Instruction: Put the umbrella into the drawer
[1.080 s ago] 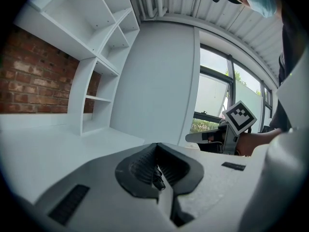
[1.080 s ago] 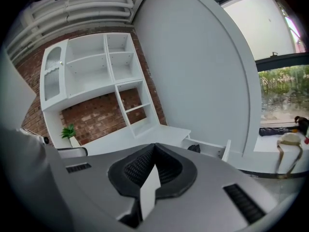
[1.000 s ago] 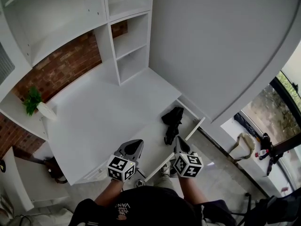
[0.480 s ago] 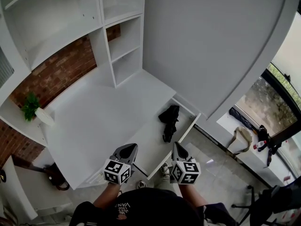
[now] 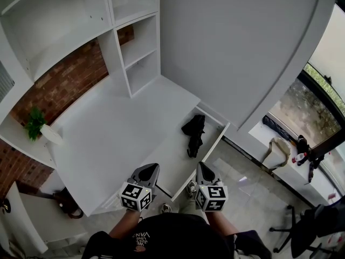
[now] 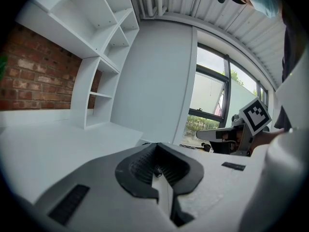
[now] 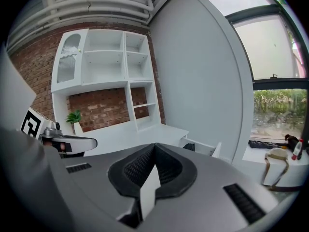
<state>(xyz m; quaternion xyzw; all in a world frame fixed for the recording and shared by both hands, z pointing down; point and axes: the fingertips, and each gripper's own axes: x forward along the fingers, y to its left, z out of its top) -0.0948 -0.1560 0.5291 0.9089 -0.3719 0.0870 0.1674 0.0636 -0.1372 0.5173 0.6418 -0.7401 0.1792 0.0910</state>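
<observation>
Black folded umbrella (image 5: 194,134) lies in the open white drawer (image 5: 218,141). Right gripper (image 5: 201,169), at its six o'clock, and left gripper (image 5: 150,170) have jaws closed, empty.

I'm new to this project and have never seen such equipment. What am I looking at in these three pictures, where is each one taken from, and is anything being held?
A person holds one tool in each hand: the left hand-held gripper and the right hand-held gripper. Each is a two-jaw pincer. The overhead picture comes from a camera on the person's head, looking steeply down. The other two come from cameras riding on each gripper and looking along its jaws. Below is a white desk top with an open white drawer. A folded black umbrella lies inside the drawer. A small green potted plant stands at the far left. Both pairs of jaws are closed together with nothing between them, so nothing is held.
</observation>
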